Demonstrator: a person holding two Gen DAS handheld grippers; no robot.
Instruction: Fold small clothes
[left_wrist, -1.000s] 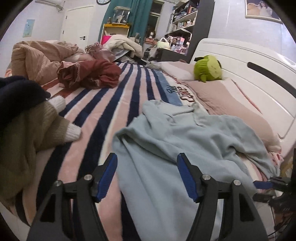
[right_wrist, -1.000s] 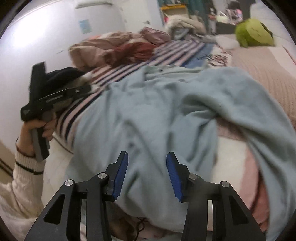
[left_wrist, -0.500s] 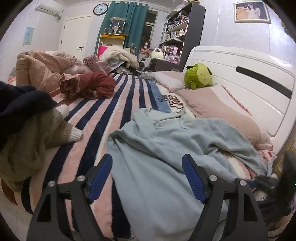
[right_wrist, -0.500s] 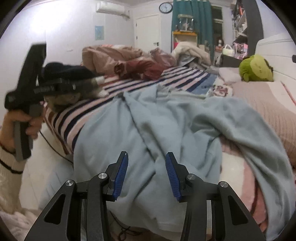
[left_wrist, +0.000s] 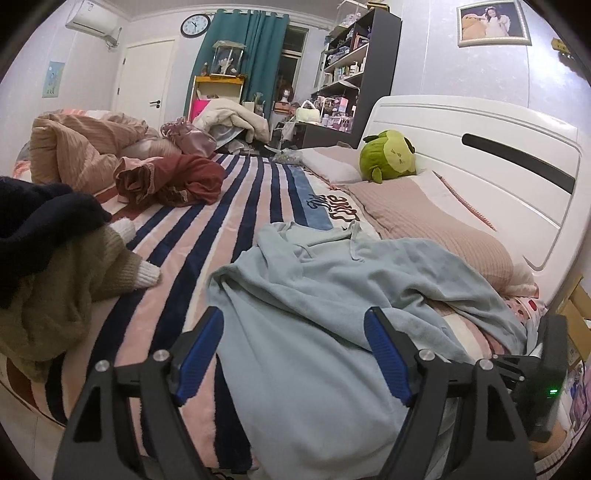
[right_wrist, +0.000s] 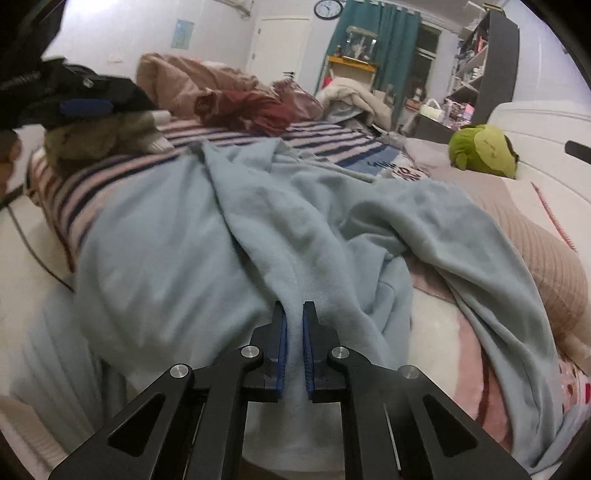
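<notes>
A light blue hoodie (left_wrist: 332, 288) lies crumpled on the striped bed, its hem hanging over the near edge. My left gripper (left_wrist: 293, 354) is open and empty, held above the hoodie's lower left part. My right gripper (right_wrist: 293, 347) is shut on a fold of the light blue hoodie (right_wrist: 229, 236) near its hem. The left gripper also shows in the right wrist view (right_wrist: 85, 107) at the far left, above the bed. The right gripper's body shows at the lower right of the left wrist view (left_wrist: 543, 376).
An olive and navy pile of clothes (left_wrist: 44, 266) lies at the left of the bed. A dark red garment (left_wrist: 177, 181) and a tan quilt (left_wrist: 81, 147) lie farther back. A green plush toy (left_wrist: 388, 157) and pink pillow (left_wrist: 436, 229) rest by the white headboard (left_wrist: 491, 155).
My right gripper has closed from open onto a fold of the hoodie. Both grippers have pulled back and risen, so more of the room shows. The left gripper stays open.
</notes>
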